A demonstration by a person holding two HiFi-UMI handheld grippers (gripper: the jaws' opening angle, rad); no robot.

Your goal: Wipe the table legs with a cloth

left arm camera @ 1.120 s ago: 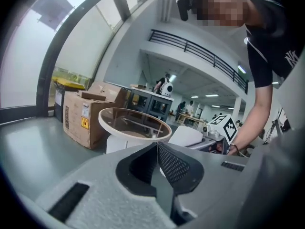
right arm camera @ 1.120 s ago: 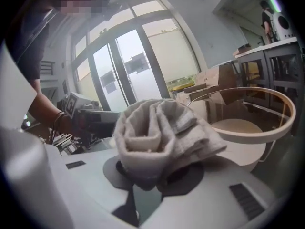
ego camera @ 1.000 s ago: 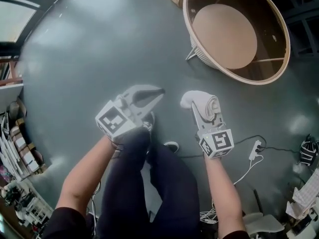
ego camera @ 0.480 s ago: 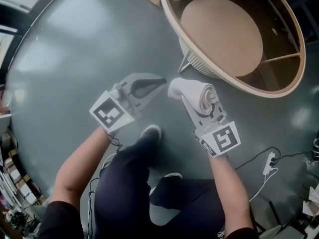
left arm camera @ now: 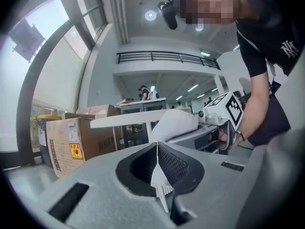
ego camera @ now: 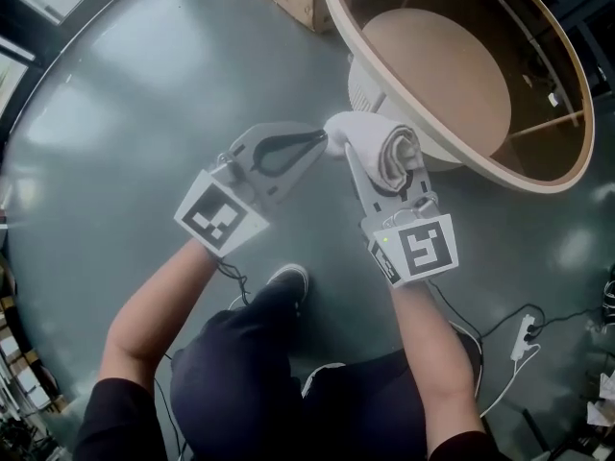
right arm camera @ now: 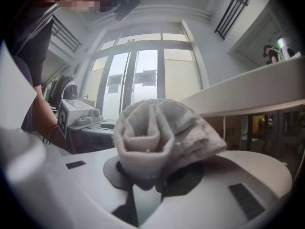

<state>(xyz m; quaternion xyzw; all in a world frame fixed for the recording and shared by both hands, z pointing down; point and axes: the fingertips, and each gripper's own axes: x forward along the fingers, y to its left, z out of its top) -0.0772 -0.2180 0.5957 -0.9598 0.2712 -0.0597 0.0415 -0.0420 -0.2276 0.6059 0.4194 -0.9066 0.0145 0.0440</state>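
Right gripper (right arm camera: 143, 180) clenched on a rolled white cloth (ego camera: 380, 147), held above the grey floor (ego camera: 144, 113) just beside the near rim of the round counter (ego camera: 500, 174). Left gripper (ego camera: 315, 142) has its jaws pressed together with nothing between them, its tips touching the cloth's left end.

White cloth (ego camera: 380, 147) — rolled, gripped — just beside the round table (ego camera: 442, 65).

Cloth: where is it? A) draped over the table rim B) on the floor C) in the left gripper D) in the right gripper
D: the right gripper is clamped on the rolled cloth; the left gripper is shut on nothing.
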